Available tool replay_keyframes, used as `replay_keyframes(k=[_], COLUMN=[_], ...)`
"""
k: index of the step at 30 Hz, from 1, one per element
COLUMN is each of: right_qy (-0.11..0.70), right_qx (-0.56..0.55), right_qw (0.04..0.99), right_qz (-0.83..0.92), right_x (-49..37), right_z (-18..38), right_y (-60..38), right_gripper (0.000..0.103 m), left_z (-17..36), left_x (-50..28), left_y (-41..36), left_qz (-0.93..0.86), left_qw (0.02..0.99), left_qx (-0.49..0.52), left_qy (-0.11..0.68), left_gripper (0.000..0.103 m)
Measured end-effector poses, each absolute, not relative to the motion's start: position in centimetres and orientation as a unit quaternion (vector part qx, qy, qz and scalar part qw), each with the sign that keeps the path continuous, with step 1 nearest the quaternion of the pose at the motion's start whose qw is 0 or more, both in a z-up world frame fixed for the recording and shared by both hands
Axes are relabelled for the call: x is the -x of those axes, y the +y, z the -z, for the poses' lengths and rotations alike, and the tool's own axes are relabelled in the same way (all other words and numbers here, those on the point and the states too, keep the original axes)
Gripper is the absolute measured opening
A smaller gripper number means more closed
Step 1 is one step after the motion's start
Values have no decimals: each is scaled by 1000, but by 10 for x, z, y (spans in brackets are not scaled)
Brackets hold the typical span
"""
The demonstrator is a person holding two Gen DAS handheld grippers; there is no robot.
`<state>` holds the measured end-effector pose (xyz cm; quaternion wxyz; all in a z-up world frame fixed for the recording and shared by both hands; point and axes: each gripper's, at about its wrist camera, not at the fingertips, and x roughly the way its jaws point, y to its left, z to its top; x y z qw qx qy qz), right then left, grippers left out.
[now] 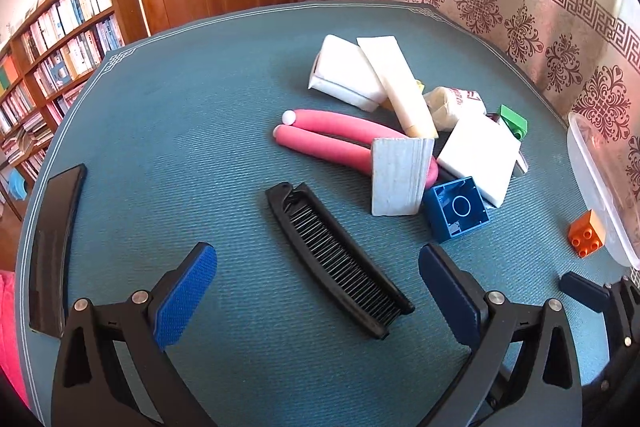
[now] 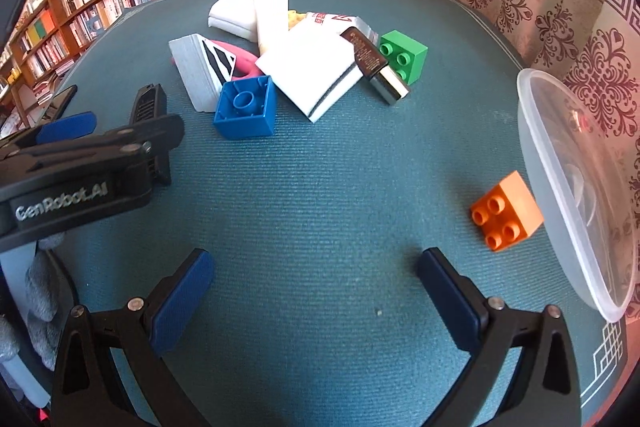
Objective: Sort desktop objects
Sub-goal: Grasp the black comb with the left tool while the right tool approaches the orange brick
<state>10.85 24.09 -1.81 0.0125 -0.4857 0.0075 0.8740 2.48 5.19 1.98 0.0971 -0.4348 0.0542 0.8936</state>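
Observation:
My left gripper is open and empty, its jaws on either side of a black folding comb that lies on the teal mat. Beyond it is a pile: pink foam rollers, a card deck, a blue brick, white pads, a cream tube and a green brick. My right gripper is open and empty above bare mat. An orange brick lies to its right, against a clear plastic tub. The blue brick and green brick also show there.
A dark phone lies at the mat's left edge. A brown and silver lighter rests on the white pad. The left gripper body crosses the right wrist view at left. A bookshelf and a patterned curtain stand behind the table.

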Motion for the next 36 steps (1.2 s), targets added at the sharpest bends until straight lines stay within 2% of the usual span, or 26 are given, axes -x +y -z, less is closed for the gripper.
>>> replay_keyframes(k=[5, 7, 14, 24, 28, 36], right_qy=[17, 27, 73, 141, 153, 173], right_qx=[483, 481, 471, 447, 438, 433], right_qw=[4, 0, 1, 46, 71, 106], right_qz=[-875, -876, -879, -882, -883, -878], right_x=[-115, -118, -125, -117, -147, -144], right_z=[15, 14, 3, -1, 7, 3], right_y=[250, 256, 277, 310, 315, 327], right_gripper=[103, 103, 103, 102, 99, 89], left_z=[-17, -15, -10, -13, -14, -12], left_x=[-21, -19, -16, -18, -19, -23], left_y=[56, 57, 58, 57, 53, 52], left_qz=[-892, -889, -886, -891, -894, -896], left_qw=[96, 96, 93, 101, 99, 98], left_qx=[438, 443, 449, 437, 434, 428], left_qy=[59, 61, 66, 63, 59, 62], left_gripper=[101, 93, 84, 49, 38, 37])
